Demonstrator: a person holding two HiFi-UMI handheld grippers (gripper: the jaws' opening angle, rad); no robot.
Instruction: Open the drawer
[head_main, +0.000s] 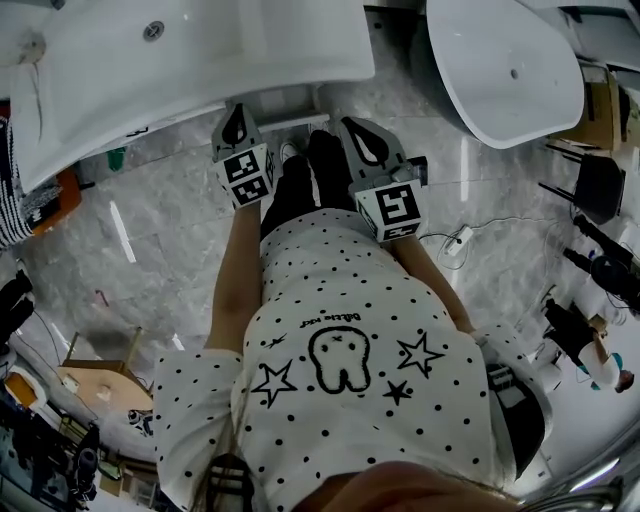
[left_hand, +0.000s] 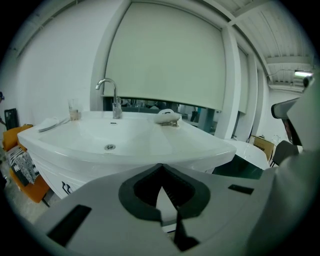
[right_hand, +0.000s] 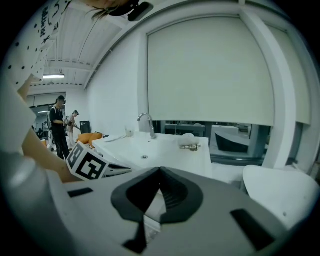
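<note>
I stand before a white basin (head_main: 200, 50) on a white cabinet (left_hand: 52, 172); I cannot make out a drawer front or handle. The left gripper (head_main: 237, 110) is held just short of the basin's near edge, jaws together with nothing between them. In its own view, the left gripper (left_hand: 160, 166) points over the basin (left_hand: 125, 137) toward the chrome faucet (left_hand: 112, 97). The right gripper (head_main: 352, 125) is level beside it, also shut and empty. From the right gripper (right_hand: 160, 170), the same basin (right_hand: 155, 150) lies ahead, with the left gripper's marker cube (right_hand: 87, 162) at the left.
A second white basin (head_main: 510, 60) stands at the right. An orange seat (left_hand: 22, 167) is left of the cabinet. On the basin top are a glass (left_hand: 74, 108) and a white object (left_hand: 167, 116). A cable with a plug (head_main: 460, 240) lies on the marble floor. People (right_hand: 60, 125) stand far left.
</note>
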